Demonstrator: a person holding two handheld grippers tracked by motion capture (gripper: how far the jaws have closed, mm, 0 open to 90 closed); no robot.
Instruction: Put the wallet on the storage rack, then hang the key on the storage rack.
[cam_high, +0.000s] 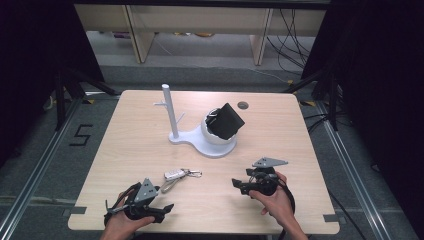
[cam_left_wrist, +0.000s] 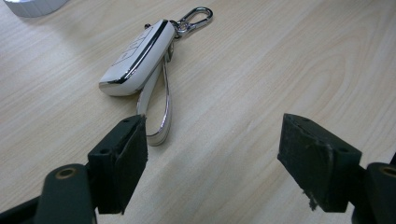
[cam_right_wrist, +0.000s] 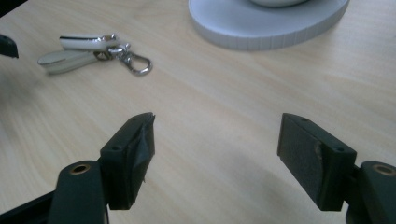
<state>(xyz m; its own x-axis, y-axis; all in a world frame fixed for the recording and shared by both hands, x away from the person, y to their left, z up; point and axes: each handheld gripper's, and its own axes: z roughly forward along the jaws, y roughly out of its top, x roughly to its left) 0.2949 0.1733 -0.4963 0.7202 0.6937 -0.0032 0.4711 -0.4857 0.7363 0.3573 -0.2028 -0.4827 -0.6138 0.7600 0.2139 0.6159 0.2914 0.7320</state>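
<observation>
White key fob (cam_high: 174, 174) with strap and clip lower centre of desk (cam_high: 280, 125), left tool (cam_left_wrist: 212, 163) wide, empty, just before it, right tool (cam_right_wrist: 215, 158) wide (nothing between), black object, perhaps a wallet (cam_high: 227, 121), in white stand (cam_high: 200, 137).

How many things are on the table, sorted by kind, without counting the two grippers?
White car key with strap and clip: 1
White stand with post and bowl: 1
Black wallet in the bowl: 1
Total: 3

A white stand (cam_high: 202, 142) holding a black wallet (cam_high: 227, 121) sits mid-table (cam_high: 280, 125).
</observation>
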